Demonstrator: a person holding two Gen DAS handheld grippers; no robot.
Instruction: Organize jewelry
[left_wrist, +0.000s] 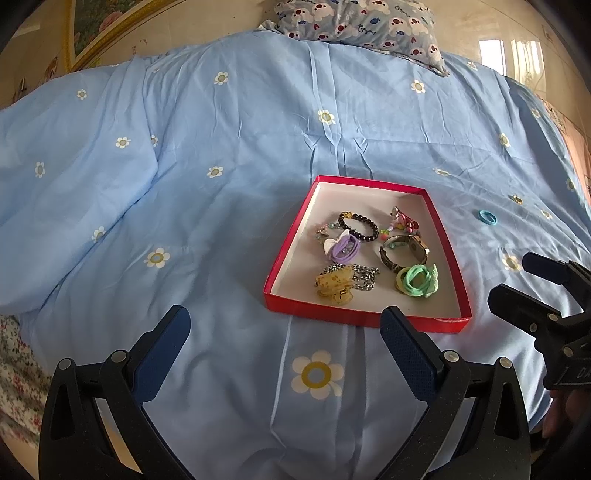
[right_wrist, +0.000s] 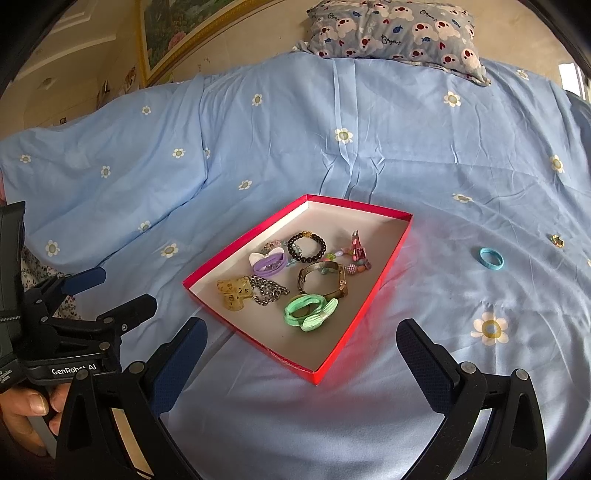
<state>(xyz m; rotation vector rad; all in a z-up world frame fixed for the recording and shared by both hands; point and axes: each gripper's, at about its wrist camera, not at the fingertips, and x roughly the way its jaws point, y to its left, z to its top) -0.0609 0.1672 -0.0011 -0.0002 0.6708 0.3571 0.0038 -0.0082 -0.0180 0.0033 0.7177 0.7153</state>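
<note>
A red box (left_wrist: 365, 181) (right_wrist: 354, 332) with a white inside lies on the blue duvet. In it are a dark bead bracelet (left_wrist: 360, 225) (right_wrist: 306, 245), a purple band (left_wrist: 343, 247) (right_wrist: 267, 263), a yellow claw clip (left_wrist: 334, 282) (right_wrist: 234, 291), a silver chain (left_wrist: 365, 277) (right_wrist: 269, 290), a watch (left_wrist: 404, 249) (right_wrist: 325, 280), a green hair tie (left_wrist: 417, 280) (right_wrist: 308, 312) and a pink clip (left_wrist: 402, 221) (right_wrist: 356, 251). A blue hair tie (left_wrist: 487, 217) (right_wrist: 491, 258) and a small gold piece (left_wrist: 516, 199) (right_wrist: 557, 240) lie on the duvet right of the box. My left gripper (left_wrist: 286, 325) (right_wrist: 118, 291) hangs open and empty at the box's near left. My right gripper (right_wrist: 303, 332) (left_wrist: 517, 278) is open and empty at its near right.
The blue flowered duvet (left_wrist: 221, 221) (right_wrist: 443, 166) covers the bed. A patterned pillow (left_wrist: 362, 22) (right_wrist: 395, 29) lies at the far end, with a framed picture (left_wrist: 103, 29) (right_wrist: 177, 33) on the wall at the far left. A hand (right_wrist: 26, 406) holds the left gripper's handle.
</note>
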